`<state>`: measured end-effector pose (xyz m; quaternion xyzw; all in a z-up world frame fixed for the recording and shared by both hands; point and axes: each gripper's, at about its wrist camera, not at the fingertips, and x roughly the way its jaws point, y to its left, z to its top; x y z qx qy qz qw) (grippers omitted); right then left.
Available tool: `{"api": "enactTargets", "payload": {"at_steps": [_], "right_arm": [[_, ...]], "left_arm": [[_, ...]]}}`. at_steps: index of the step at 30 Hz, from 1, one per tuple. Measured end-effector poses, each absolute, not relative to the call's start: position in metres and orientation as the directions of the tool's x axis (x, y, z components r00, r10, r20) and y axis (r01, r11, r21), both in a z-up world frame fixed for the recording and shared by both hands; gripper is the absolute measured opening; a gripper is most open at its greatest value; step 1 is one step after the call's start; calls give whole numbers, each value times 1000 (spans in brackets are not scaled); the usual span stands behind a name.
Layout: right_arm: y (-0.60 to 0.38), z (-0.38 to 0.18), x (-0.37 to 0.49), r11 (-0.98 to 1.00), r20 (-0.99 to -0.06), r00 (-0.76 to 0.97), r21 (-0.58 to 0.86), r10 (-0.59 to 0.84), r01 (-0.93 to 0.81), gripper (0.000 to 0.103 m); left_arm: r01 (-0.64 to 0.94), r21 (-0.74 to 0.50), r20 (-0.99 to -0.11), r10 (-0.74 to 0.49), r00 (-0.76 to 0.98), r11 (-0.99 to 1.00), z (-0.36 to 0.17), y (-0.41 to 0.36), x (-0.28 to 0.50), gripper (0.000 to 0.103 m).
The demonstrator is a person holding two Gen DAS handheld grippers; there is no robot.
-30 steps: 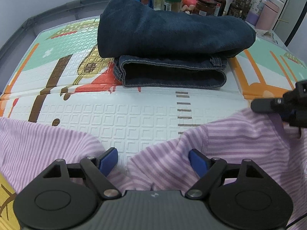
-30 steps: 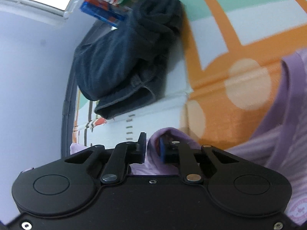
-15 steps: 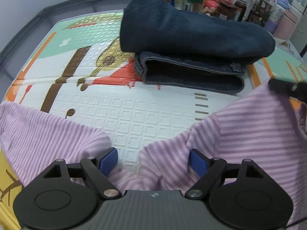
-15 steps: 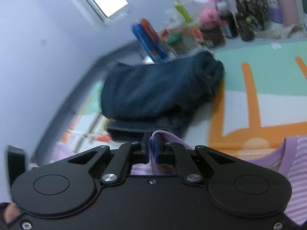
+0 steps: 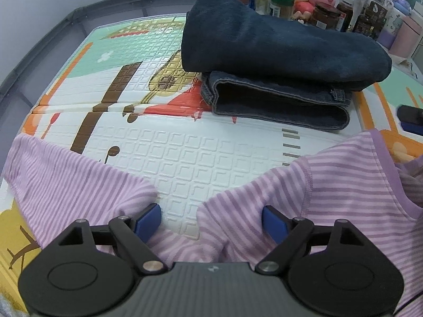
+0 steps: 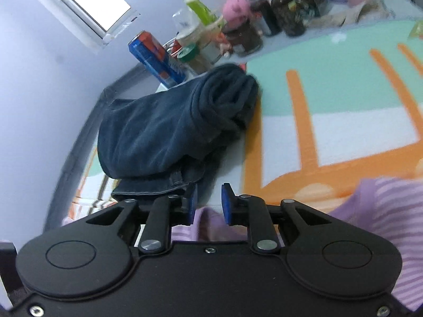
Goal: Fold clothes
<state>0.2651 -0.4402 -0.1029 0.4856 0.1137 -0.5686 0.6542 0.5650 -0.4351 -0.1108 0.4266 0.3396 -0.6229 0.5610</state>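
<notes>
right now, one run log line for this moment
task: fold clothes | left gripper: open over striped shirt | right gripper: opening, releasing shirt | folded jeans: stacked behind

Left gripper (image 5: 211, 220) angled steeply down, jaws spread wide; right gripper (image 6: 208, 203) tilted lower, its jaws opening, a narrow gap showing.

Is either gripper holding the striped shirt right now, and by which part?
Neither. The left gripper stands open over the striped shirt. The right gripper is opening, fabric loose between its fingers.
</notes>
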Motion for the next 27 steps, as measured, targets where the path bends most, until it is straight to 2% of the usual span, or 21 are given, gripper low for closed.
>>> {"api": "enactTargets", "payload": {"at_steps": [4, 12, 17, 22, 27], "right_arm": [[-437, -94, 258, -79, -774, 251, 361, -581, 929, 19], [-436, -95, 263, 34, -857, 193, 201, -478, 979, 25], [-437, -103, 280, 114, -884, 152, 112, -441, 987, 27], [-440, -110, 293, 148, -898, 100, 39, -428, 988, 39], [-441, -119, 303, 165, -908, 60, -10, -415, 986, 39]], "left_arm": [[986, 61, -897, -441, -13, -153, -100, -429, 556, 78], [963, -48, -872, -458, -171, -267, -75, -408, 524, 78], [935, -82, -887, -403, -227, -345, -90, -395, 500, 78], [939, -105, -909, -352, -225, -329, -112, -388, 495, 79], [939, -91, -908, -359, -215, -332, -113, -384, 491, 82]]}}
